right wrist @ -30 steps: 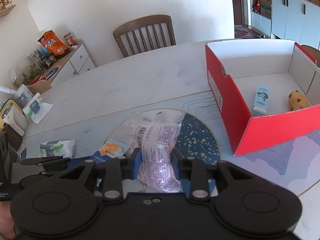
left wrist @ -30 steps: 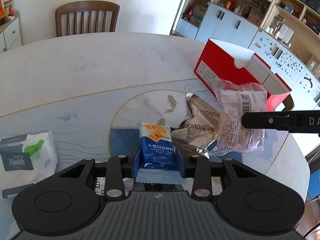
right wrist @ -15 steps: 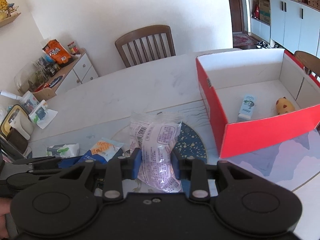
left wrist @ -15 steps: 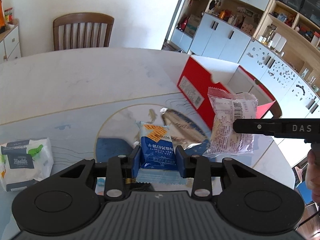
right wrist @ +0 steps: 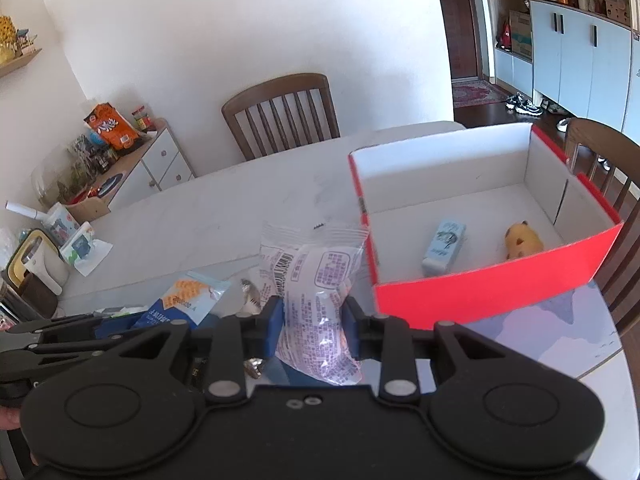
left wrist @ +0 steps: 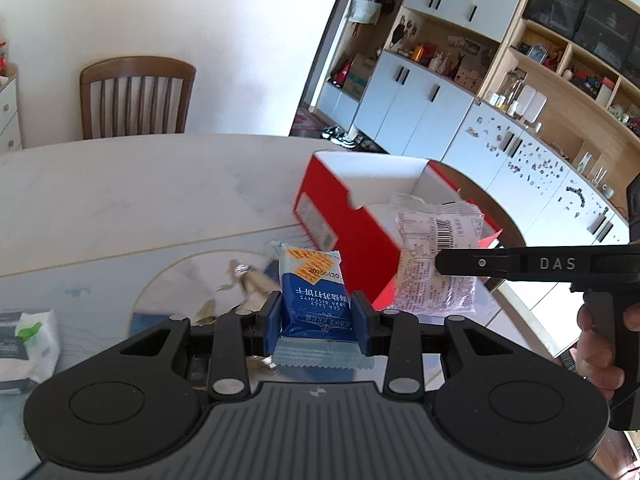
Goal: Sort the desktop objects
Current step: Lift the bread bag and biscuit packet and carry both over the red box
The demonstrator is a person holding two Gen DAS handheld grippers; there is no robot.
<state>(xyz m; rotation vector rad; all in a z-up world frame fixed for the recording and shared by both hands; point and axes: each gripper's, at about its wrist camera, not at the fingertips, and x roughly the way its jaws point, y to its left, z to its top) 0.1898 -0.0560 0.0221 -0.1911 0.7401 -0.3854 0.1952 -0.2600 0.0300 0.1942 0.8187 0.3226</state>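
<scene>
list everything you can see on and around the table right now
box: 1, red outside, white inside, open, right side of table
carton: 1, pale blue, lying in the box
toy: 1, yellow-orange, in the box beside the carton
biscuit pack: 1, blue with orange, held above the table
clear bag: 1, clear with purple print, held near the box
foil wrapper: 1, silver, on the table
tissue pack: 1, white and green, left on the table
table: 1, white marble
chair: 1, brown wood, far side
left gripper: fingers shut on the biscuit pack
right gripper: fingers shut on the clear bag
</scene>
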